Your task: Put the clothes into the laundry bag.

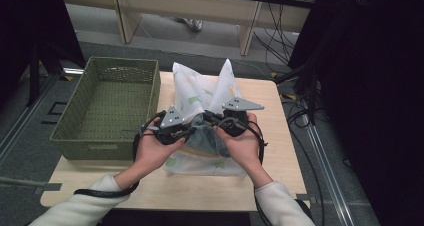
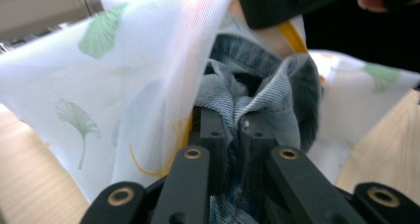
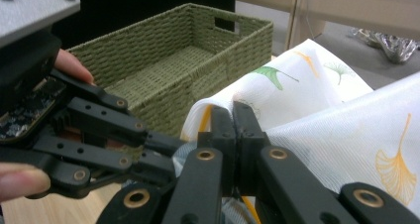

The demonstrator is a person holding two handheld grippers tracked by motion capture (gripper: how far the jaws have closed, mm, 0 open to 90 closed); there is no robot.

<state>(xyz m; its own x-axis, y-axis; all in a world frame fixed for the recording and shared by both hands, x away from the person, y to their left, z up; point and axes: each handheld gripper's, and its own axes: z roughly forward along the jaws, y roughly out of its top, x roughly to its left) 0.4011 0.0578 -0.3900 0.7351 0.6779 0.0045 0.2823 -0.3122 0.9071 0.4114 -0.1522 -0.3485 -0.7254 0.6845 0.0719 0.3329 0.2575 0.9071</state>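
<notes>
Step in hand: pulling white leaf-print bag [image 1: 200, 93] around denim garment [image 2: 257, 92], just right of green wicker basket [image 1: 107, 103], on table [image 1: 270, 186].
Left gripper [image 2: 232, 130]: jaws nearly closed, pinching denim fold.
Right gripper [image 3: 233, 127]: jaws fully closed on bag edge.
Next, judged: push denim deeper while right holds bag mouth open and taut.
No readable writing or brand.
</notes>
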